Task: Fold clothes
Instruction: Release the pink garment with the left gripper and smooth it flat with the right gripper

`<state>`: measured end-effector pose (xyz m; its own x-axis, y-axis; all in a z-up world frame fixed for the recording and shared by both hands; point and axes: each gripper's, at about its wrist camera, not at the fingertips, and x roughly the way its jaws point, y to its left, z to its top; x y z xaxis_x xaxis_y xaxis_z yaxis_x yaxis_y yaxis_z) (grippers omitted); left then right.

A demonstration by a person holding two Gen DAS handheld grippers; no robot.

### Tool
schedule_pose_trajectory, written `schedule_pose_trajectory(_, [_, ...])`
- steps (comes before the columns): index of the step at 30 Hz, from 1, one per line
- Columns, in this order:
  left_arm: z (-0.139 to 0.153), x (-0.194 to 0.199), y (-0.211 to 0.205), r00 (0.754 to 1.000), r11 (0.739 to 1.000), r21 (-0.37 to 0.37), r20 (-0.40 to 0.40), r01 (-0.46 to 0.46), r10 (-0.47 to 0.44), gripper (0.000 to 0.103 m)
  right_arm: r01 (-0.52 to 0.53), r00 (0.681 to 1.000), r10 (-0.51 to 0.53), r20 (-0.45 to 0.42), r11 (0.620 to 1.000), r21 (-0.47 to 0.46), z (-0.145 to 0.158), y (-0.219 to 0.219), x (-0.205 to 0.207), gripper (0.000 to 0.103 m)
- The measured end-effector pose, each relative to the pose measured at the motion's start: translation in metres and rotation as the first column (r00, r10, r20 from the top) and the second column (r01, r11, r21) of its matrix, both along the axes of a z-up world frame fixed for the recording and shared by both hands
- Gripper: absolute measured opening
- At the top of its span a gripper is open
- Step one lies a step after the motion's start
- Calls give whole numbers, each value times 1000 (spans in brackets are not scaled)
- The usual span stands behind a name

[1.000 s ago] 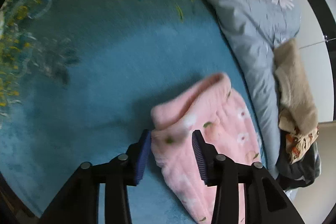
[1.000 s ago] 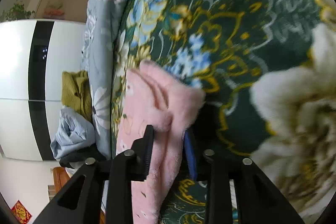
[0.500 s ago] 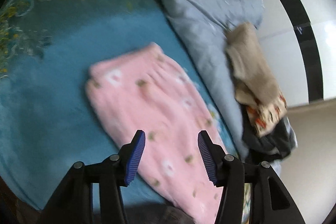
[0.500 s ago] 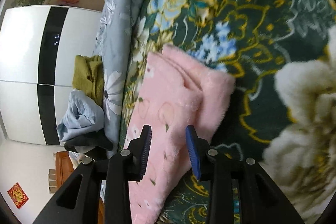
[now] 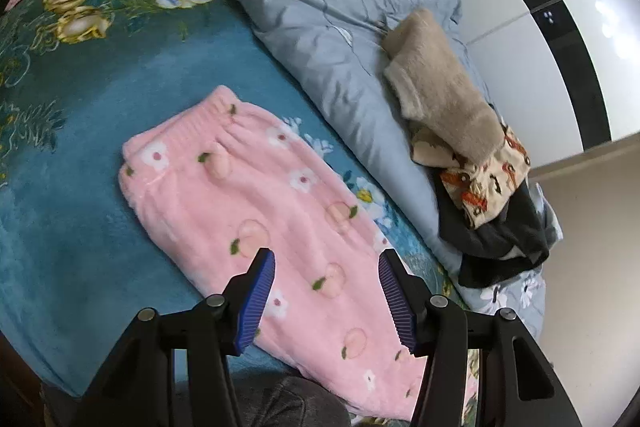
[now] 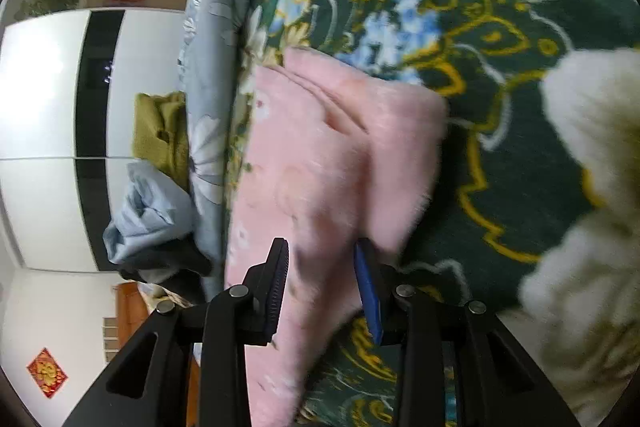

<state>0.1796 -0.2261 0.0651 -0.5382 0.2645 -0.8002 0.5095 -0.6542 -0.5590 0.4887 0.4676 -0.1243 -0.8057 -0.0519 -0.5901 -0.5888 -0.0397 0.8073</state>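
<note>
The left gripper [image 5: 326, 291] hovers with jaws apart over the pink pants [image 5: 256, 227]. The right gripper [image 6: 320, 287], jaws apart, straddles the pants' [image 6: 320, 155] edge. The pants lie flat on a teal floral blanket [image 5: 80, 187], running lower right to waistband at centre left. A grey quilt [image 5: 320, 11] and clothes pile [image 5: 480, 167] lie upper right.

The left wrist view is looking down from above along its fingers [image 5: 262, 291] at the bed [image 5: 80, 227]; the right is skimming low and close — both are sharing the pink trousers [image 5: 248, 211] [image 6: 320, 155] and grey quilt [image 5: 320, 27] [image 6: 208, 67].
</note>
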Motion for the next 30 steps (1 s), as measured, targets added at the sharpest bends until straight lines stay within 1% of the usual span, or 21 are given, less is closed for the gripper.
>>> schedule_pose_trajectory(3, [5,-4,9,1000,999,-14,1,30,-30,58,17,999,-16,-46,999,30,8,5,-7,35])
schedule_pose_trajectory(4, [5,-4,10,999,999,-14,0,33,-33,58,21,999,-19,-44,999,39,10,7,-9,35])
schedule_pose_trajectory(6, [6,-4,12,999,999,-13,1,36,-36,58,43,999,-44,7,999,30,4,12,-10,35])
schedule_pose_trajectory(8, [5,-3,14,999,999,-15,4,40,-40,58,87,996,-87,14,996,-1,-4,13,-5,35])
schedule_pose_trajectory(11, [3,-1,13,999,999,-22,17,40,-39,58,134,991,-135,-19,990,-34,-11,16,-1,35])
schedule_pose_trajectory(14, [4,1,13,999,999,-18,19,38,-37,58,156,987,-156,-39,988,1,-2,21,-5,35])
schedule_pose_trajectory(15, [4,2,13,999,999,-17,19,37,-37,58,154,986,-154,-56,988,2,0,24,-9,35])
schedule_pose_trajectory(16, [5,3,13,999,999,-17,18,37,-37,58,147,988,-147,-53,989,-1,1,26,-14,34])
schedule_pose_trajectory(17, [6,3,13,999,999,-19,16,38,-38,58,140,989,-140,-49,990,-3,2,28,-19,30])
schedule_pose_trajectory(18, [7,3,13,999,999,-17,14,38,-37,58,133,991,-133,-28,991,-7,1,30,-23,16])
schedule_pose_trajectory(19, [8,4,13,999,999,-16,11,38,-38,58,125,992,-125,-9,992,-14,0,30,-26,10])
schedule_pose_trajectory(21, [10,4,13,999,999,-18,11,40,-40,58,116,993,-116,-13,993,-21,2,32,-30,7])
schedule_pose_trajectory(23, [10,4,14,999,999,-20,12,43,-43,58,121,990,-121,-74,993,-4,16,35,-30,6])
schedule_pose_trajectory(25, [10,4,14,999,999,-9,8,49,-49,58,138,974,-134,-183,990,13,36,40,-24,6])
schedule_pose_trajectory(28, [8,4,13,998,998,-7,9,62,-62,58,160,950,-126,-286,982,98,64,40,-5,5])
schedule_pose_trajectory(29, [6,4,12,998,998,-4,14,66,-66,58,176,948,-139,-285,978,109,63,38,4,5])
schedule_pose_trajectory(30, [4,4,11,997,998,-1,18,70,-70,58,177,955,-147,-257,980,95,55,36,8,5])
